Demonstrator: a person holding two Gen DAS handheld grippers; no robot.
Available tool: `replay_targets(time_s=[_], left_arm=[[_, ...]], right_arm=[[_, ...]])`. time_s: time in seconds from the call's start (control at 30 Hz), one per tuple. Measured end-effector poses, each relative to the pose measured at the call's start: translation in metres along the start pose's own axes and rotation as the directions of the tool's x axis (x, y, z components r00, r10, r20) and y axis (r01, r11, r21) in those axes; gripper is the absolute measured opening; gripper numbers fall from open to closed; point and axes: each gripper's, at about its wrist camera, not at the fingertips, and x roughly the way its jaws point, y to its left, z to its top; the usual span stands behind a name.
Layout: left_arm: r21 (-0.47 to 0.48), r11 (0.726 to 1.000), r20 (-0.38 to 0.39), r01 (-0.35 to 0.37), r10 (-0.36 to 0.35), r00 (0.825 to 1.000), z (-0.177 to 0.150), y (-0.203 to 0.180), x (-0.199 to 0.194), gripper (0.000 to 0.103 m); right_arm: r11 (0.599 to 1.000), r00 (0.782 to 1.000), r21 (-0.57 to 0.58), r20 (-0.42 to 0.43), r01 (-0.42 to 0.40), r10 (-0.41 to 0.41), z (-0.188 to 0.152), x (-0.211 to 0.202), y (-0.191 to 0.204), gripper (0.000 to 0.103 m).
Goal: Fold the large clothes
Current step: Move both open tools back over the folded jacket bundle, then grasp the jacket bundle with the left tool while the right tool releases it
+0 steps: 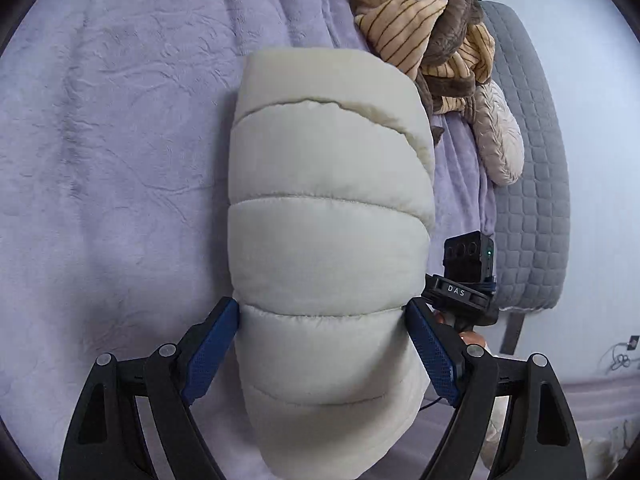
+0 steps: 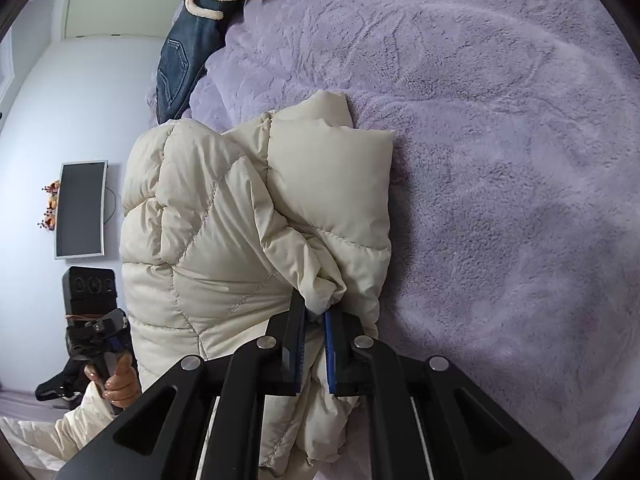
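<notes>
Jacket point(image 1: 328, 216), cream, puffy, quilted, folded: left claw point(image 1: 322, 316) clamps its bulk, right claw point(image 2: 316, 312) pinches a fold.

Cream quilted jacket point(image 1: 328, 248); lilac plush blanket point(image 1: 120, 160); tan brown-striped garment point(image 1: 420, 36); grey quilted cover point(image 1: 532, 200).

"DAS" — white letters on the black camera mount point(image 1: 460, 292).

The puffy coat point(image 1: 328, 216) lies in the middle of the bed point(image 1: 120, 160). A pile of clothes point(image 1: 432, 28) sits behind it at the bed's far edge, with jeans point(image 2: 184, 56) beside the pile.
</notes>
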Motion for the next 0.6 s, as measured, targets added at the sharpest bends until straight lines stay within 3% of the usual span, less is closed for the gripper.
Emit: replay_targets(time_s=[0.13, 0.3, 0.37, 0.43, 0.47, 0.5, 0.53, 0.6], left_arm=[[0.049, 0.997, -0.016, -0.056, 0.056, 0.998, 0.003, -0.009, 0.029, 0.093], [0.136, 0.960, -0.003, -0.245, 0.248, 0.969, 0.004, -0.031, 0.059, 0.101], [0.145, 0.951, 0.011, -0.274, 0.275, 0.961, 0.004, -0.036, 0.064, 0.101], [0.149, 0.947, 0.019, -0.283, 0.284, 0.959, 0.003, -0.038, 0.066, 0.102], [0.149, 0.946, 0.020, -0.287, 0.287, 0.958, 0.004, -0.038, 0.067, 0.103], [0.147, 0.947, 0.018, -0.285, 0.286, 0.958, 0.005, -0.037, 0.068, 0.103], [0.145, 0.948, 0.016, -0.283, 0.284, 0.959, 0.006, -0.037, 0.069, 0.103], [0.145, 0.950, 0.011, -0.278, 0.279, 0.960, 0.007, -0.037, 0.070, 0.103]], right_arm=[[1.000, 1.000, 0.009, -0.002, 0.004, -0.004, 0.004, 0.006, 0.003, 0.008], [1.000, 1.000, 0.023, 0.016, 0.009, -0.010, 0.000, 0.004, 0.008, 0.011], [1.000, 0.999, 0.003, 0.033, 0.024, -0.024, -0.003, -0.006, 0.016, 0.011], [0.999, 0.997, -0.024, 0.064, 0.044, -0.042, -0.009, -0.020, 0.022, 0.018], [0.999, 0.996, -0.031, 0.083, 0.044, -0.042, -0.012, -0.029, 0.023, 0.043], [0.999, 0.994, -0.029, 0.101, 0.037, -0.034, -0.015, -0.036, 0.022, 0.084], [1.000, 0.993, -0.024, 0.115, 0.019, -0.016, -0.018, -0.042, 0.020, 0.097], [1.000, 0.992, -0.014, 0.119, -0.026, 0.028, -0.022, -0.049, 0.014, 0.102]])
